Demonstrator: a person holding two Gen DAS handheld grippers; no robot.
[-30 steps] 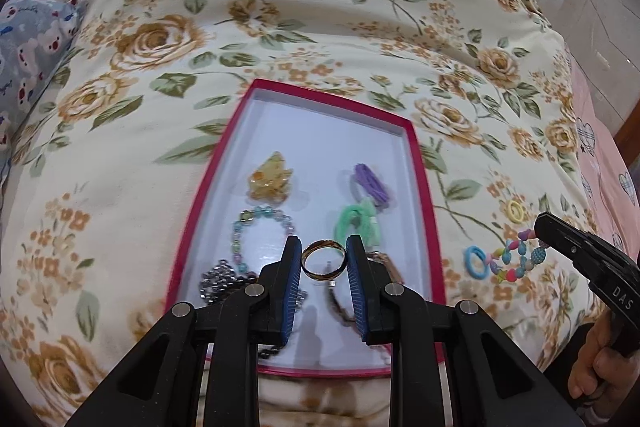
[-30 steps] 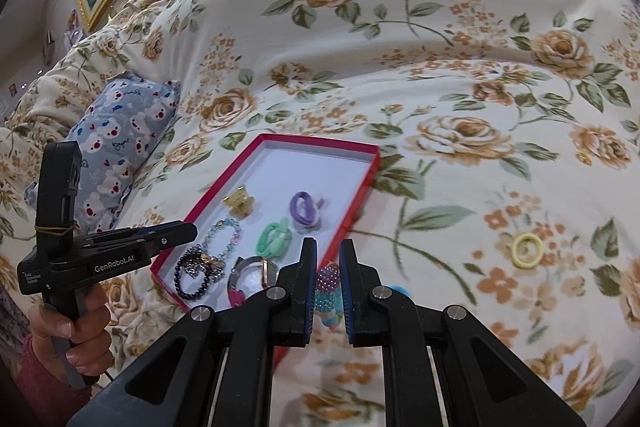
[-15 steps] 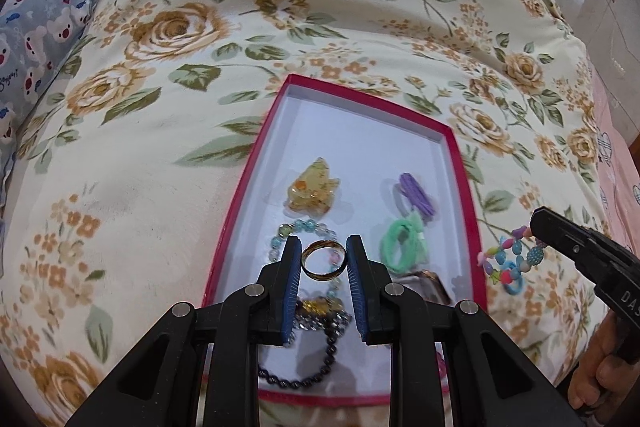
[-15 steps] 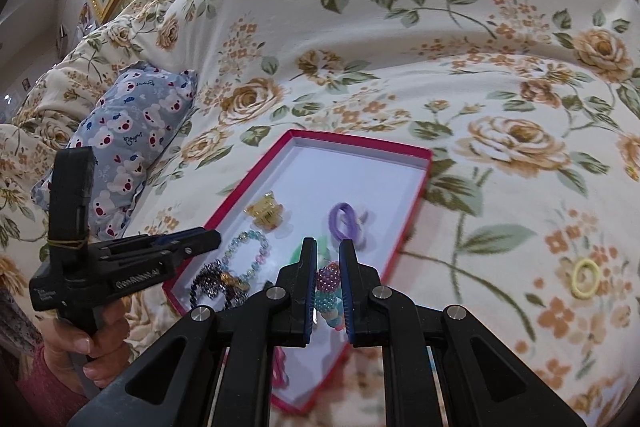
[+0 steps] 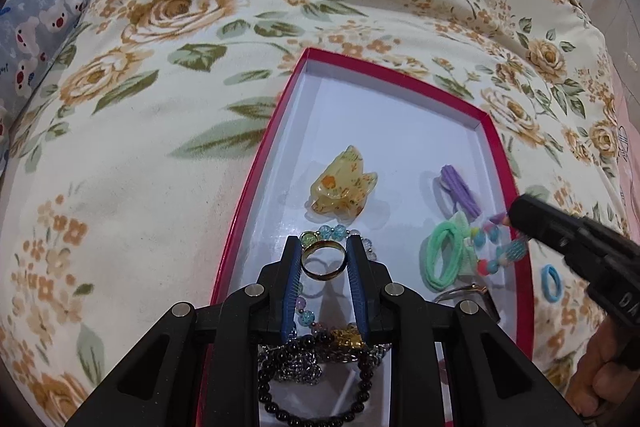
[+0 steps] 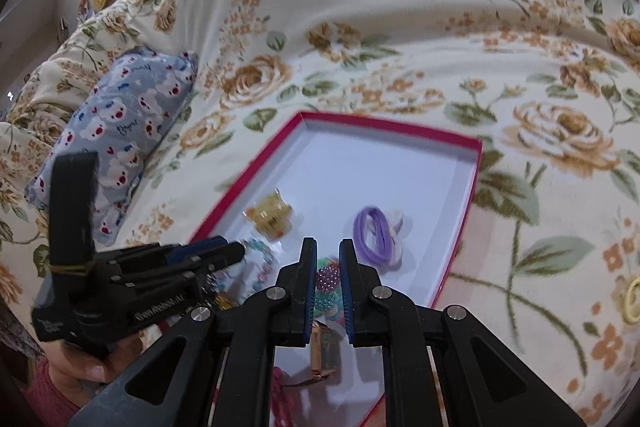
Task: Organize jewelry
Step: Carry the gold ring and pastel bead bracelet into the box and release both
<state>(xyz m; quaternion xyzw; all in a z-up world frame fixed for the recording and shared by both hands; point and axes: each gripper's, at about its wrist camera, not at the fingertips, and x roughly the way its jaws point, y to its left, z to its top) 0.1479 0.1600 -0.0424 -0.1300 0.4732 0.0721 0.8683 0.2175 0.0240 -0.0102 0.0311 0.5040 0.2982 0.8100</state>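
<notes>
Gold ring (image 5: 323, 260) clamped between left tool (image 5: 323, 259) tips

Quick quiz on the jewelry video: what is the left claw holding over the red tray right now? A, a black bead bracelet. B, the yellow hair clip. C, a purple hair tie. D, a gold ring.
D: the left claw pinches the gold ring between its blue pads, above the red tray; the yellow hair clip lies on the tray floor.
</notes>
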